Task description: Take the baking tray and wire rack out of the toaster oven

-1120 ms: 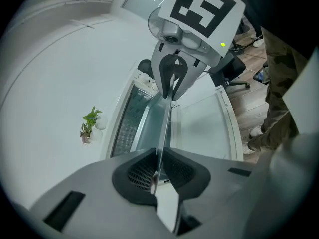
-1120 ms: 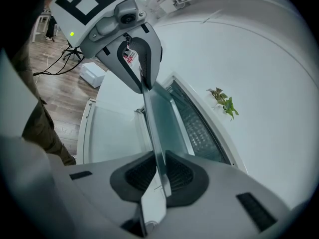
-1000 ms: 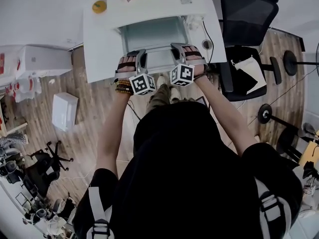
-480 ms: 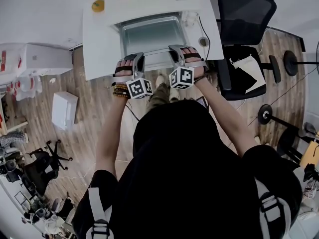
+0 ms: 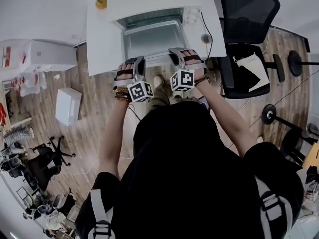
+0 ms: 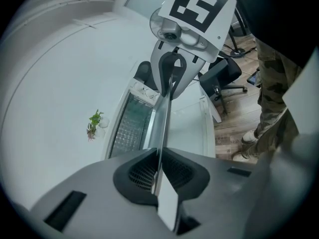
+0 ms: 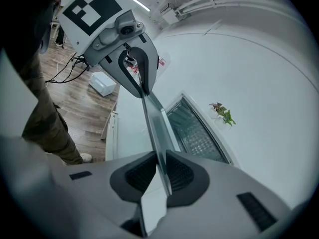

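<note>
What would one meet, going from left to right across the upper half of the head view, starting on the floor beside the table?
white box on the floor → left gripper → right gripper, both shut on the baking tray → black office chair

Tray half out of the toaster oven.
Shallow silver baking tray (image 5: 152,39) sticks out level from the white toaster oven (image 5: 154,1) mid-table, its front rim close to the table's (image 5: 102,44) near edge; wire rack (image 6: 130,128) grid shows in oven mouth.
</note>
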